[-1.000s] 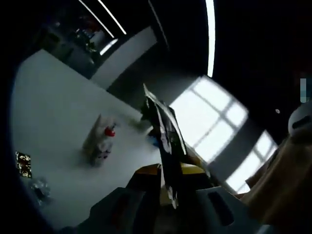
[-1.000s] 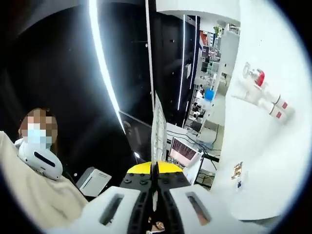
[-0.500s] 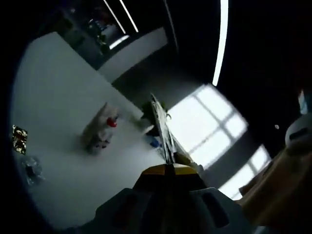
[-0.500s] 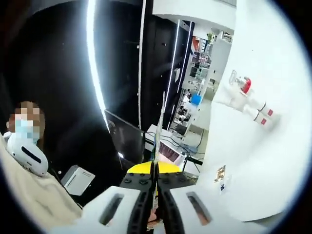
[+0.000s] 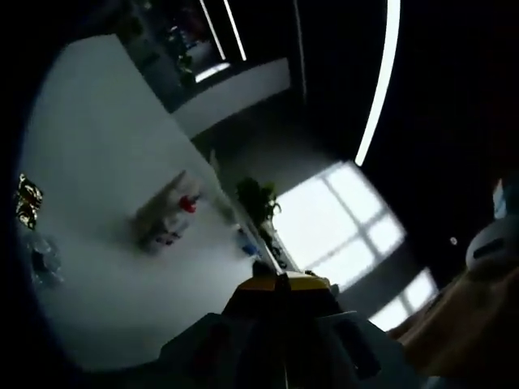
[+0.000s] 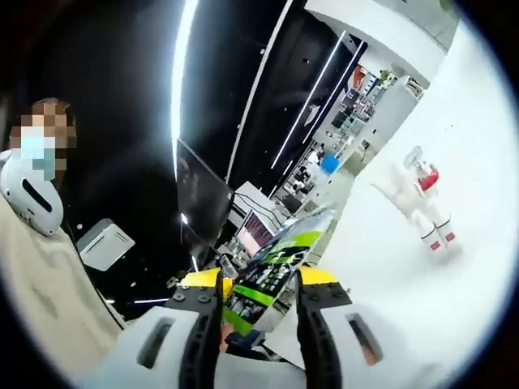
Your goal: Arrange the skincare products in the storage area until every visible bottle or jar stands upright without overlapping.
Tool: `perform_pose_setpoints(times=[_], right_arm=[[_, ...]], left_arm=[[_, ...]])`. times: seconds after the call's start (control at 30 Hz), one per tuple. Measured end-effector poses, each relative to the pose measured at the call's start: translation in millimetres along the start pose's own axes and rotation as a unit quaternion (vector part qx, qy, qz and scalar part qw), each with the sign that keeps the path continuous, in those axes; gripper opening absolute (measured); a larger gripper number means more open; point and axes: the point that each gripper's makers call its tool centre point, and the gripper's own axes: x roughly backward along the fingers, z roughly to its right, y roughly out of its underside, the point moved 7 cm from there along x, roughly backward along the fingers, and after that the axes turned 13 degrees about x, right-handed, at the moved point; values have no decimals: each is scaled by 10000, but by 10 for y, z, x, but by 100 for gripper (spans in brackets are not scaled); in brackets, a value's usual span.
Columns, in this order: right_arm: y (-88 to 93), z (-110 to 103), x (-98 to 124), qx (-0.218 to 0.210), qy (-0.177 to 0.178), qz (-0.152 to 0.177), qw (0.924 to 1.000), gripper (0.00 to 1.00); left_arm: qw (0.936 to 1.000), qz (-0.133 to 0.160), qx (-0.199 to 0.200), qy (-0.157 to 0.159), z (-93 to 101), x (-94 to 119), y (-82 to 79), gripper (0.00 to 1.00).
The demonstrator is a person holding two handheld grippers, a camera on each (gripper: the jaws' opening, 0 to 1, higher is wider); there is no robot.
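**Packet between the right tool's jaws, bottles lying on the desk**

The right tool (image 6: 258, 296) is standing with its jaws apart, a green-and-black packet (image 6: 272, 271) sitting between them (whether they are gripping it is unclear). The left tool (image 5: 280, 285) is showing its jaws pressed together with nothing between them. The bottles (image 5: 166, 219), one red-capped, are lying clustered on the white desk (image 5: 97, 162).

The left hand-held gripper (image 5: 280, 284) has jaws pressed together; the right hand-held gripper (image 6: 261, 288) stands parted.
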Motion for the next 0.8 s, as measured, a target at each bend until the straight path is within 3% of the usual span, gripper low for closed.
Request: perform_pose_setpoints(times=[0.3, 0.43, 0.8], right_arm=[[56, 12, -74, 346, -50, -477, 9982, 66], [103, 75, -67, 553, 110, -769, 9954, 76], [171, 269, 45, 806, 537, -1157, 9885, 88]], left_arm=[[9999, 74, 53, -78, -68, -29, -66, 0], [9998, 83, 94, -157, -131, -45, -103, 0], [9991, -43, 172, -391, -307, -119, -154, 0]])
